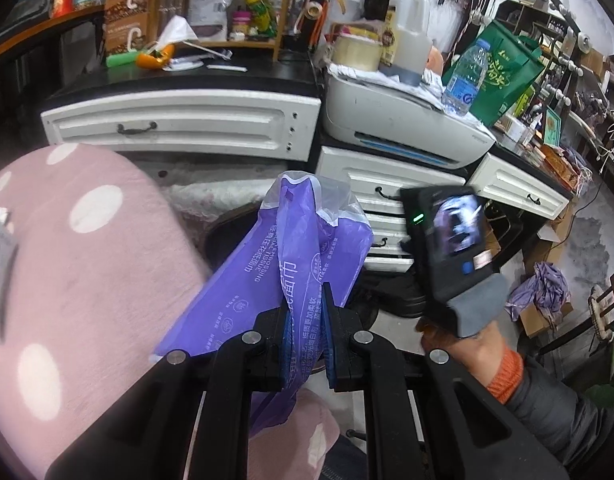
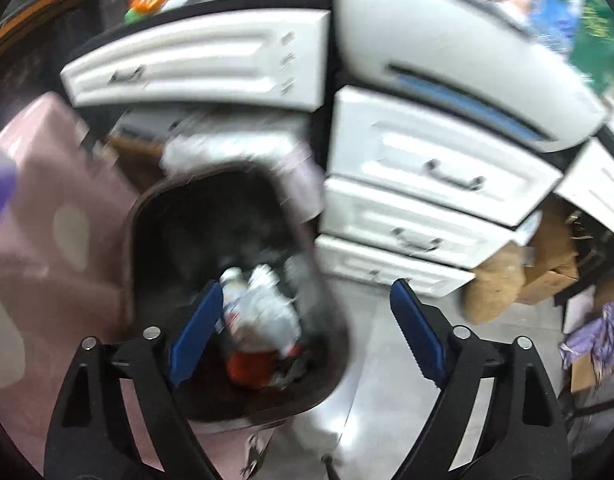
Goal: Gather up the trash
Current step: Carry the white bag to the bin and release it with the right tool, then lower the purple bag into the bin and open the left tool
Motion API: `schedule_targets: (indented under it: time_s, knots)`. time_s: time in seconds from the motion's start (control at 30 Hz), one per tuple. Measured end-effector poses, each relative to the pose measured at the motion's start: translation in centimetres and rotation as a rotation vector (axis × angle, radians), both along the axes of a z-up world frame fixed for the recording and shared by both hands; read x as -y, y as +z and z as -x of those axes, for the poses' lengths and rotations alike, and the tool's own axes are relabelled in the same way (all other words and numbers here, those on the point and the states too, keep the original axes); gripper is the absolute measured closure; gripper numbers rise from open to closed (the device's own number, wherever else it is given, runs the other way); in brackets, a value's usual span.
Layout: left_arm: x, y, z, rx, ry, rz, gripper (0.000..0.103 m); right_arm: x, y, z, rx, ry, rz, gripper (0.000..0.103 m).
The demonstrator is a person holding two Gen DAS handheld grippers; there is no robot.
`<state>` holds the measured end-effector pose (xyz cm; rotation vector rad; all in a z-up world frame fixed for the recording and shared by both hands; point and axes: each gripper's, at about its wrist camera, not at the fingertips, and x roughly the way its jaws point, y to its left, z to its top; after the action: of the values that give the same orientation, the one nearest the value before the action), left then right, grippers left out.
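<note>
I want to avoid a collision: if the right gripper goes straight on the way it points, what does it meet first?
Probably the trash already in the dark bin: bottles lie ahead between the open right gripper fingers. The picture is blurred, so depth is uncertain.

White drawers (image 1: pixel 179 128), grey floor (image 2: pixel 391 392)

My left gripper (image 1: pixel 307 334) has black arms, blue pads and round silver screws. Beside it, my sleeve (image 1: pixel 547 388) is grey with an orange cuff (image 1: pixel 505 376).
</note>
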<state>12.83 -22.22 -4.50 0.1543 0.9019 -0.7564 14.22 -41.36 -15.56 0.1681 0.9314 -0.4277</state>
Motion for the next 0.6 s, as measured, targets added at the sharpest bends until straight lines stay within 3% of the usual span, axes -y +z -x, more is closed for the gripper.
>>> schedule_targets:
  time_s: [0.13, 0.6]
  knots:
    - [2.6, -1.4, -1.1, -0.037, -0.009, -0.036, 0.090, 1.6, 1.4, 0.7, 0.028, -0.089, 0.117, 0.012]
    - [8.3, -7.0, -5.0, -0.176, 0.020, -0.132, 0.090, 4.1, 1.0, 1.3, 0.044, -0.173, 0.082, 0.012]
